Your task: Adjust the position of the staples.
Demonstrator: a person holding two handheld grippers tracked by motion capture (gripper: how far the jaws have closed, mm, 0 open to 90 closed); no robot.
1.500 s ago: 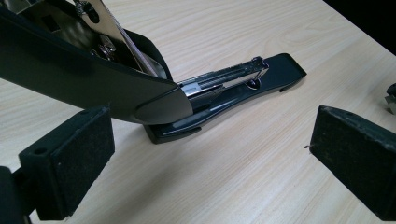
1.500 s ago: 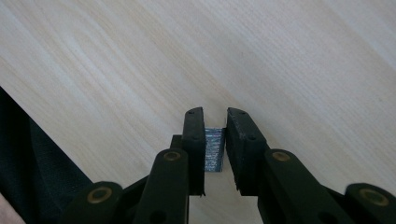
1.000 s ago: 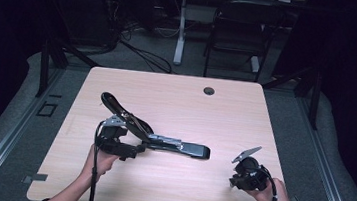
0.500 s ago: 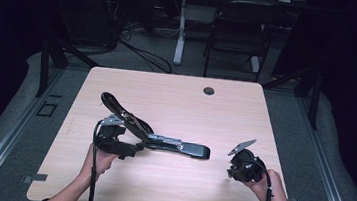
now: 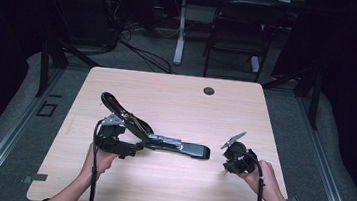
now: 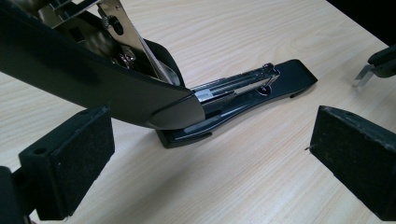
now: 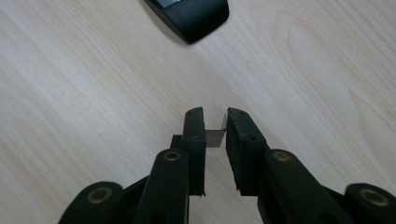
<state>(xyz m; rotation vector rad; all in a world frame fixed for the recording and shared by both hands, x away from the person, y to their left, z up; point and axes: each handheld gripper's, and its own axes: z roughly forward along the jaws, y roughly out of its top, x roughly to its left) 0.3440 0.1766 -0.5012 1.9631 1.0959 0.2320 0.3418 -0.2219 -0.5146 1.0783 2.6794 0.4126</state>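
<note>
A black desk stapler with a bright metal magazine (image 5: pixel 162 140) lies opened out on the pale wood-grain table (image 5: pixel 176 100), left of centre and toward the near edge, its hinged top cover swung up and back toward the far left while its flat base runs out to the right. The left gripper (image 6: pixel 210 172) sits at the stapler's hinge end with its two foam-faced jaws spread wide, holding nothing; in its own view the raised cover (image 6: pixel 98 84) passes above and between them and the exposed magazine (image 6: pixel 233 86) lies just beyond. The right gripper (image 7: pixel 215 133), held well apart from the stapler at the near right of the table, is pinched nearly closed on a small strip of silvery staples (image 7: pixel 215 136), which bridges the narrow gap between its jaw tips. The strip looks light, thin and brittle, likely to snap or shed staples if squeezed hard or twisted, so a gentle hold across its flat sides suits it, leaving one end free to enter the channel. The stapler appears stiff and fairly heavy, with smooth plastic that may slide on the table; bracing the base near the hinge seems the safest hold.
</note>
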